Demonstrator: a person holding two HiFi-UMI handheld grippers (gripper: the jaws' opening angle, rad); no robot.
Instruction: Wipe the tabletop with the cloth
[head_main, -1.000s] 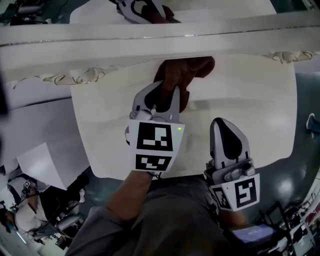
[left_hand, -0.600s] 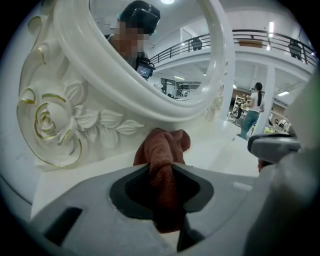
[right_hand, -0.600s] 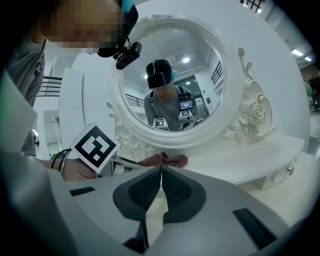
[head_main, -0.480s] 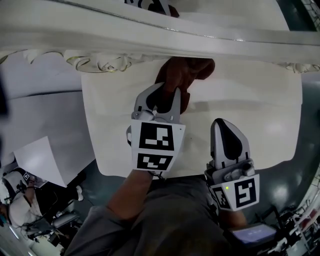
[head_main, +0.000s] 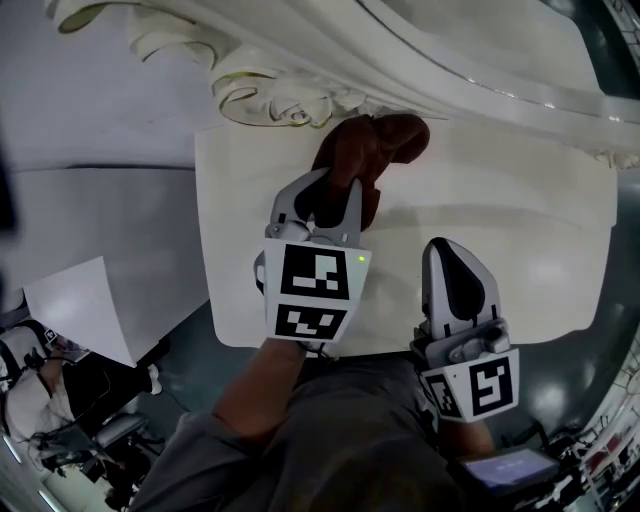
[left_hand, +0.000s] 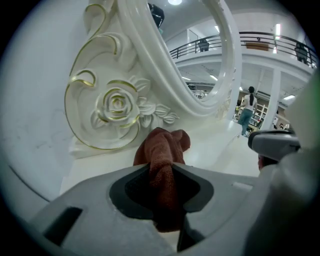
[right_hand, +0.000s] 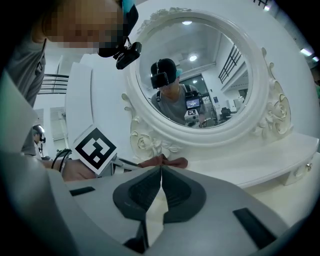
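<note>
Gripping cloth (head_main: 368, 150) in left claw (head_main: 338, 186), jaws pinched on its bunched middle. Cloth sits on table (head_main: 510, 230), touching carved mirror frame (head_main: 285, 100). Right claw (head_main: 452, 250) closed, empty, nearby.

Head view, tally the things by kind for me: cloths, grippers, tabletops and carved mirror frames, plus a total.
brown cloth: 1
grippers: 2, the left gripper and the right gripper
white tabletop: 1
carved mirror frame: 1
Total: 5
</note>
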